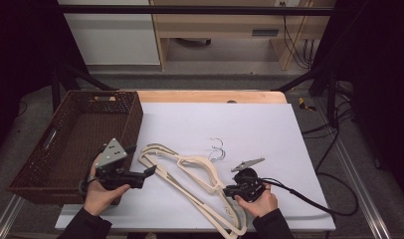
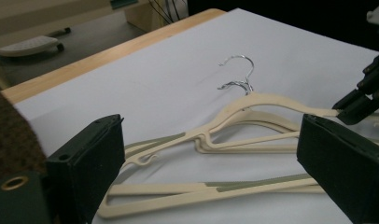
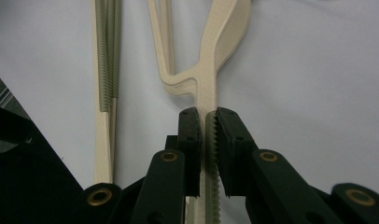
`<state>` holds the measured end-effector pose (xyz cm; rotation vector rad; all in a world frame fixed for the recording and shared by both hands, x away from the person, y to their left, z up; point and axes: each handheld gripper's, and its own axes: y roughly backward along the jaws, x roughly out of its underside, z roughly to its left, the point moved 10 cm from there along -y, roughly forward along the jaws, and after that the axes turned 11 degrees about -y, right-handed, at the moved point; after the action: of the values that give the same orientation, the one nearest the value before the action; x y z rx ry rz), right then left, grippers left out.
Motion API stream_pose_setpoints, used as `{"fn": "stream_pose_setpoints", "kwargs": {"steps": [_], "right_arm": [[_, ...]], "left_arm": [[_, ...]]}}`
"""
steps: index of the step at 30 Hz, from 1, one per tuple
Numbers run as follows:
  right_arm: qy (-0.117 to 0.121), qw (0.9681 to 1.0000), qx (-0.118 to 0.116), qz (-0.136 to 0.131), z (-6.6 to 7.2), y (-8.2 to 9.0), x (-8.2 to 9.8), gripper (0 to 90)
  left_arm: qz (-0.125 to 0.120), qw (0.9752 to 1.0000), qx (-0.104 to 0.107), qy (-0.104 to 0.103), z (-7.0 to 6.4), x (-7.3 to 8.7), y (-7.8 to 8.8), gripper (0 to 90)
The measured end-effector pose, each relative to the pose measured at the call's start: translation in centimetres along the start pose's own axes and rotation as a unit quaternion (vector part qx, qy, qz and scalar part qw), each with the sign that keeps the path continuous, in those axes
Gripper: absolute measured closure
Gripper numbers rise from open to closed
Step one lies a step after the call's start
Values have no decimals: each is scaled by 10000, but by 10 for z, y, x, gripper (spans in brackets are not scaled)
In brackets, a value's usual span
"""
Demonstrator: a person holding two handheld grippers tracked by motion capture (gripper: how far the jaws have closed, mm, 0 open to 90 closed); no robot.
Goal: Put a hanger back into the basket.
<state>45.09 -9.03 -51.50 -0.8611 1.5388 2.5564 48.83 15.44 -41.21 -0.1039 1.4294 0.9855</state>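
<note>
Clamping hanger arm [image 3: 207,93], right hand-held gripper [image 3: 207,121]

My left hand [image 1: 103,191] holds the left claw [image 1: 151,171] low and roughly level, its jaws standing wide apart and pointing toward my right side. My right hand [image 1: 259,201] grips the right claw [image 1: 227,189], jaws drawn nearly together, aimed leftward.

Even overhead light fell on the white sheet [image 1: 230,129], which read bright while the room's edges sank into near-black. Shadows under the cream hangers [image 1: 195,174] were soft and short. The high view was grainy and slightly soft; in the gripper views, the nearest black parts blurred out of focus.
</note>
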Motion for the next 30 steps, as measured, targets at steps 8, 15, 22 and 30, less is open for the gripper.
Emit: {"fn": "stream_pose_setpoints", "kwargs": {"steps": [8, 15, 22, 30], "right_arm": [[260, 9995, 18, -181, 0, 10, -1, 808], [347, 9991, -12, -263, 1, 13, -3, 810], [417, 9987, -28, -282, 1, 14, -3, 811], [475, 9985, -2, -264, 0, 13, -3, 810]], "left_arm": [[781, 9953, 435, -380, -19, 2, -65, 97], [1118, 9898, 673, -564, -23, 4, -110, 170], [1324, 9848, 828, -755, -24, 17, -142, 292], [1354, 9812, 731, -1165, -25, 22, -155, 437]]}}
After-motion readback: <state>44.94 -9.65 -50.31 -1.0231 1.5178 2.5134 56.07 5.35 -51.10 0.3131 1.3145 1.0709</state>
